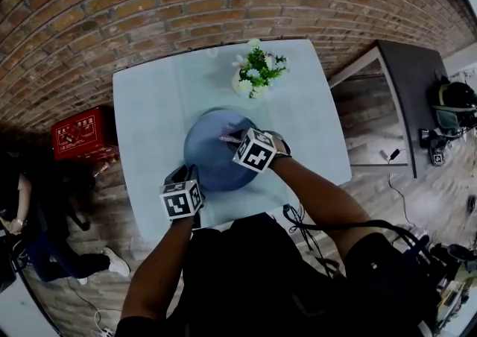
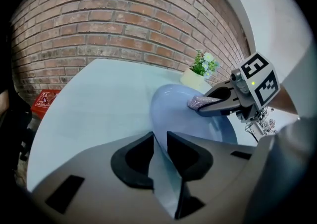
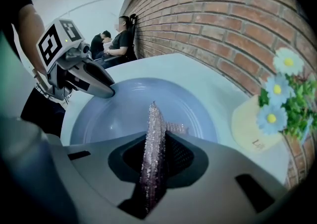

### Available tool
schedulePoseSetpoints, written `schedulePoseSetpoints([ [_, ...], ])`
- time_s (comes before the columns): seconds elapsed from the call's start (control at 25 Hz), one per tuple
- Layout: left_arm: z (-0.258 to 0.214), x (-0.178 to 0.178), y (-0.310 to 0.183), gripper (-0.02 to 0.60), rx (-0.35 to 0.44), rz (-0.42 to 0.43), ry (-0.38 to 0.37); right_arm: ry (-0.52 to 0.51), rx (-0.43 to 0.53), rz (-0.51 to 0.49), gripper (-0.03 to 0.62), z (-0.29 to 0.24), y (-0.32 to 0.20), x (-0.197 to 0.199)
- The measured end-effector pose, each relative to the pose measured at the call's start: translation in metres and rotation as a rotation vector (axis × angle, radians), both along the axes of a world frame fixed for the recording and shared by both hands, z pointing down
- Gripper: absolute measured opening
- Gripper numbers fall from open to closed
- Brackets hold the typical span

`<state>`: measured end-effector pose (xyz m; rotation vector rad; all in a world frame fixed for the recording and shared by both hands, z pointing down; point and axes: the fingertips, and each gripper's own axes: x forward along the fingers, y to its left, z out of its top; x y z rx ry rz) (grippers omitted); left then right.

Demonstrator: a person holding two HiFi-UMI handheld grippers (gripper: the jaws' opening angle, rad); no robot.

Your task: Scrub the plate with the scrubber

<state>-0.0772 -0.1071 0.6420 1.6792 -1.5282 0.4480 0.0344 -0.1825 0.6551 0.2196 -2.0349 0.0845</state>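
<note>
"Right gripper view catches print on the cream flowerpot (image 3: 253,128). Can you read it?"

"Only 'Li'; the rest I can't make out. The white marks on that red crate (image 1: 80,133) on the floor are too small."

"Where's the plate (image 1: 211,156)?"

"Mid-counter (image 1: 149,112), just before the pot. The left gripper (image 2: 159,141) has its jaws clamped on the near rim, hiding that edge."

"And the scrubber (image 3: 152,139)?"

"Pinched tight in the right gripper's (image 2: 204,103) jaws, over the plate's well. Whether it's touching, I can't tell."

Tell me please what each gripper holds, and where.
Left gripper: plate, by its near rim. Right gripper: scrubber, by its back part.
</note>
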Motion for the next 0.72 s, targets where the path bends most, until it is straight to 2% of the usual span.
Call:
schedulePoseSetpoints([
  [0.28,0.001,0.001,-0.002,0.095,-0.009,-0.014,-0.008,0.008,-0.009,0.074,0.071,0.001,0.015,0.008],
  [0.72,0.0,0.004,0.001,0.095,0.001,0.03,0.03,-0.005,-0.079,0.14,0.071,0.003,0.044,0.01],
])
